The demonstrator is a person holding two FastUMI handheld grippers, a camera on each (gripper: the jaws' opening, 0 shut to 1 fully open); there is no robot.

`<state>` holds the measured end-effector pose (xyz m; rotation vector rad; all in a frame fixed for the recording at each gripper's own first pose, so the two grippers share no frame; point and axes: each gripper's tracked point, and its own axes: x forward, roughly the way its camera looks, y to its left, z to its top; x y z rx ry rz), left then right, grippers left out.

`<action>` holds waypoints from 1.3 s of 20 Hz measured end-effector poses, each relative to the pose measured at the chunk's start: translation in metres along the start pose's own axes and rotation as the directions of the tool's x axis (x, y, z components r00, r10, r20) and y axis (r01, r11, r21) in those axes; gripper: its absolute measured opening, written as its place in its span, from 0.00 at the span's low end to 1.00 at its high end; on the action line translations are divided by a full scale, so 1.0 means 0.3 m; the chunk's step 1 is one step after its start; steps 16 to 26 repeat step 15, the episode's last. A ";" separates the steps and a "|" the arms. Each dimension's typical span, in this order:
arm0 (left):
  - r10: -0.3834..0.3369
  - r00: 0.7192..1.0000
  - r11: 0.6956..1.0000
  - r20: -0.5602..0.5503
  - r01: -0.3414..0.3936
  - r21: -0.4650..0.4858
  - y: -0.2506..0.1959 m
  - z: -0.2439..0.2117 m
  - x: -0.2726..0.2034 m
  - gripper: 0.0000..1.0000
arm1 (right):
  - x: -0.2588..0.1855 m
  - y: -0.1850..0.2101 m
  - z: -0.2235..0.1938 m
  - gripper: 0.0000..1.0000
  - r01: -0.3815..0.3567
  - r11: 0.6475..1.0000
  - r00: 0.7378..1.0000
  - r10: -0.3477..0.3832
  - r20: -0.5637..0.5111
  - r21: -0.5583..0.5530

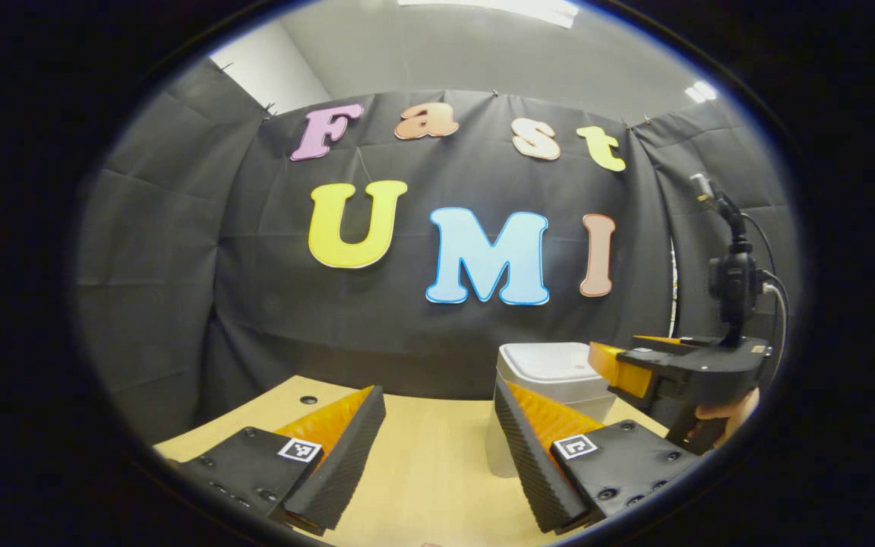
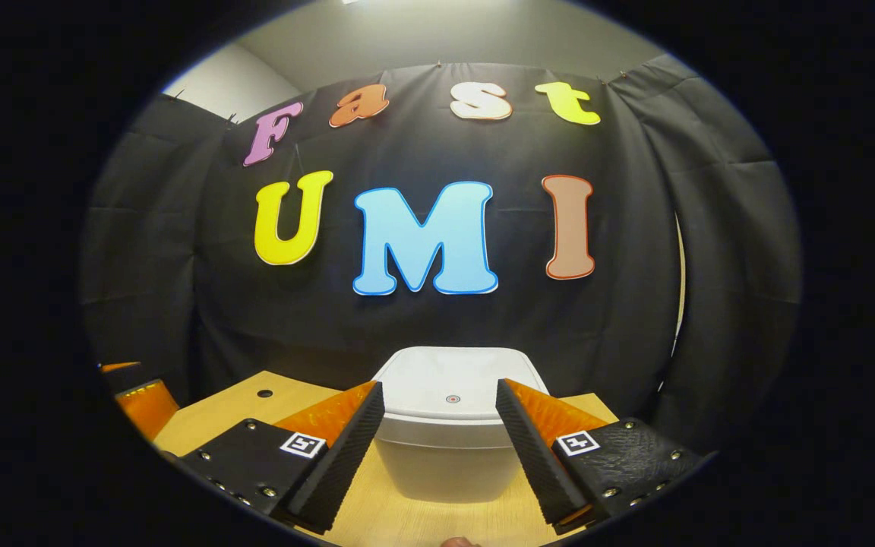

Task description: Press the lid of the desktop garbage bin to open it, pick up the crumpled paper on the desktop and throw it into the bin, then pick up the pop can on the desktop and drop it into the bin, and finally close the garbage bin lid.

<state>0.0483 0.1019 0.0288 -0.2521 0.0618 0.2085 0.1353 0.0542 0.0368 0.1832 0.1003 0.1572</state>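
Left gripper view: left gripper point(image 1: 439, 448) fingers spread wide, nothing between them, above wooden desktop point(image 1: 422, 471). White garbage bin point(image 1: 555, 376) upright, lid shut, right of centre near back wall. Right gripper point(image 1: 620, 372) just right of bin, held by hand point(image 1: 726, 416).

Right gripper view: right gripper point(image 2: 439, 444) fingers spread, empty; bin point(image 2: 445, 433) upright, dead ahead between them, lid point(image 2: 453, 384) flat, small red button point(image 2: 452, 398) at its front.

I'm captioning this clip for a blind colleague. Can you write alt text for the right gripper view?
A white desktop bin with its lid closed stands on a light wooden table, framed between the open fingers of the right gripper. Black cloth hangs behind it.
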 end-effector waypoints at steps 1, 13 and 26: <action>-0.004 1.000 1.000 0.008 0.004 -0.012 -0.011 0.006 -0.005 0.95 | -0.035 0.001 0.013 0.95 -0.005 1.000 1.000 0.005 0.005 -0.003; 0.047 0.999 0.999 0.022 -0.047 -0.002 0.049 0.022 -0.034 0.95 | -0.328 0.026 0.023 0.95 -0.042 0.995 0.999 0.045 0.030 -0.093; 0.036 0.999 0.999 0.028 -0.036 0.010 0.048 0.031 -0.040 0.95 | -0.334 0.031 0.017 0.95 -0.038 0.993 0.999 0.042 0.030 -0.111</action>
